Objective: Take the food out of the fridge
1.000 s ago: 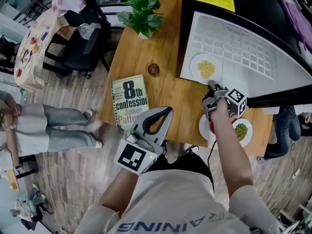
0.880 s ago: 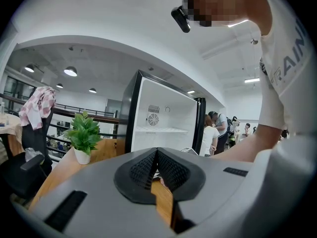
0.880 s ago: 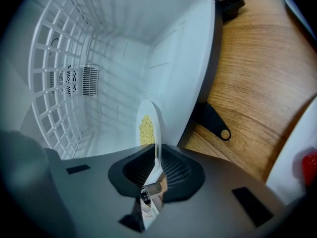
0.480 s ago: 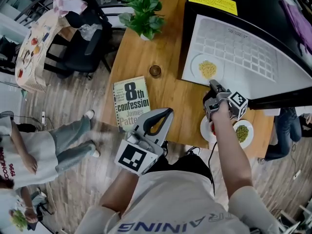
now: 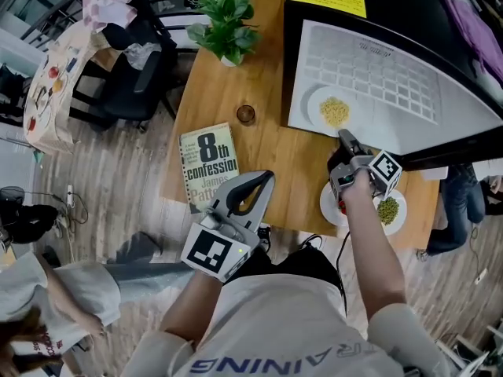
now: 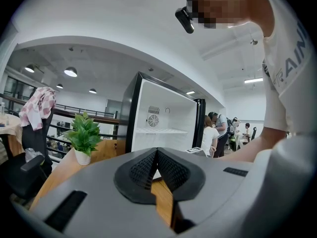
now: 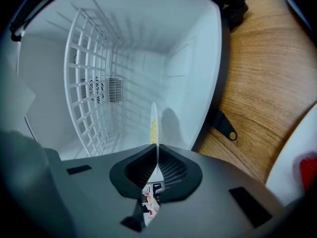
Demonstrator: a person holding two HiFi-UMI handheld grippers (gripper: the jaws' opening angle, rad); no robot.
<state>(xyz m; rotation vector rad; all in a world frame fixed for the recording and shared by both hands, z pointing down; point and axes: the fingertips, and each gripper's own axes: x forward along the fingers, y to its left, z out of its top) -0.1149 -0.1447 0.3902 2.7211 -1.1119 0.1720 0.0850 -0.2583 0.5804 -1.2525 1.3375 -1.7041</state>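
Right now I am pinching the rim of a round white plate (image 5: 313, 105) (image 7: 154, 114) with my right tool (image 5: 344, 137) (image 7: 156, 150). Its jaws are clenching on that thin edge. The plate is sitting inside the black, white-lined fridge (image 5: 377, 77) (image 7: 188, 58), just within its open front. It is carrying a small heap of yellow food (image 5: 334, 111) (image 7: 153, 128). In the right gripper view the plate is showing edge-on, running from the jaws into the fridge. The white wire grid shelf (image 7: 89, 83) is lying to one side of it. I cannot tell whether the plate is touching the fridge floor.

My left tool (image 5: 267, 179) (image 6: 157, 152) is hanging well clear of the fridge, out in front of its opening. Its jaws are pressing together with nothing between them.

The fridge is standing on a light wooden tabletop (image 5: 228, 93). Just outside the fridge's front, beneath my right hand, a white plate of green food (image 5: 403, 203) is lying on the wood. A second white plate bearing something red (image 5: 328, 203) (image 7: 297, 152) is lying beside it, mostly hidden by my hand. Further from the fridge a paperback book with a pale cover (image 5: 210, 163) is lying flat. A small round brown thing (image 5: 246, 114) is sitting between the book and the fridge. A green potted plant in a white pot (image 5: 225, 18) (image 6: 84, 138) is standing beside the fridge's outer wall.
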